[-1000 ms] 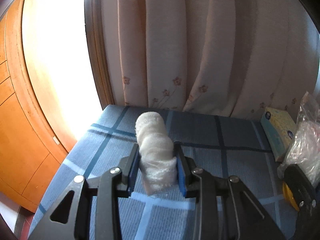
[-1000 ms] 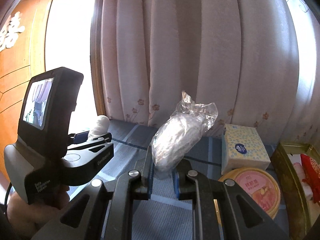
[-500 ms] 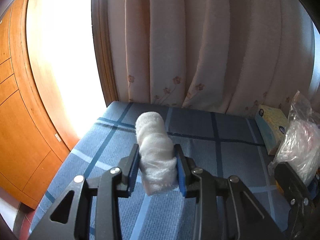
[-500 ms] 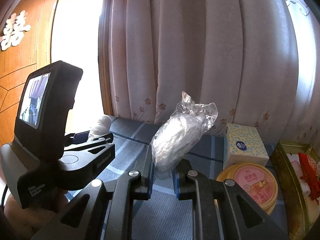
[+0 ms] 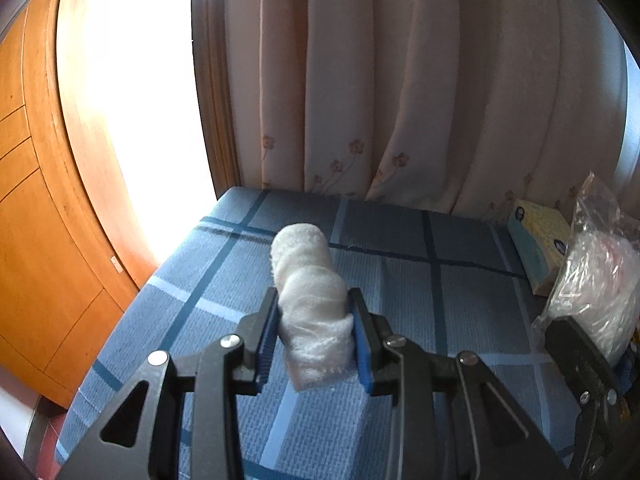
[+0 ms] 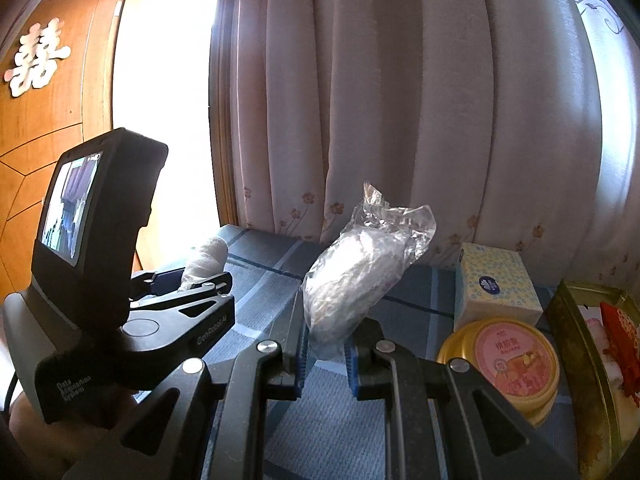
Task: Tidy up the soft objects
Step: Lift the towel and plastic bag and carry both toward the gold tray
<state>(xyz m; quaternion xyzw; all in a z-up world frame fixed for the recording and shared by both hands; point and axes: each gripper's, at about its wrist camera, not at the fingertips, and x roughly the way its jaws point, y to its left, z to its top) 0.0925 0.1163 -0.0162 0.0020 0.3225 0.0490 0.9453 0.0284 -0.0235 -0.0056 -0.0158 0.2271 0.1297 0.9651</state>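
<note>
towel (image 5: 310, 292) roll sits pinched between left gripper (image 5: 314, 340) pads, long axis running straight out ahead past the tips, above the blue plaid cloth (image 5: 400, 280). right gripper (image 6: 326, 354) is clamped on the bottom of a clear bag (image 6: 360, 276), which leans up and to the right. both are held off the surface, i think. readable: "data acquisition system" on the left unit; the tub (image 6: 516, 364) label's too small to read.

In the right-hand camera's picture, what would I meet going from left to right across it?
The other hand-held gripper holding a white rolled cloth → the clear plastic bag pinched in this hand-held gripper → the round pink-lidded tub → the gold tin at the right edge.
</note>
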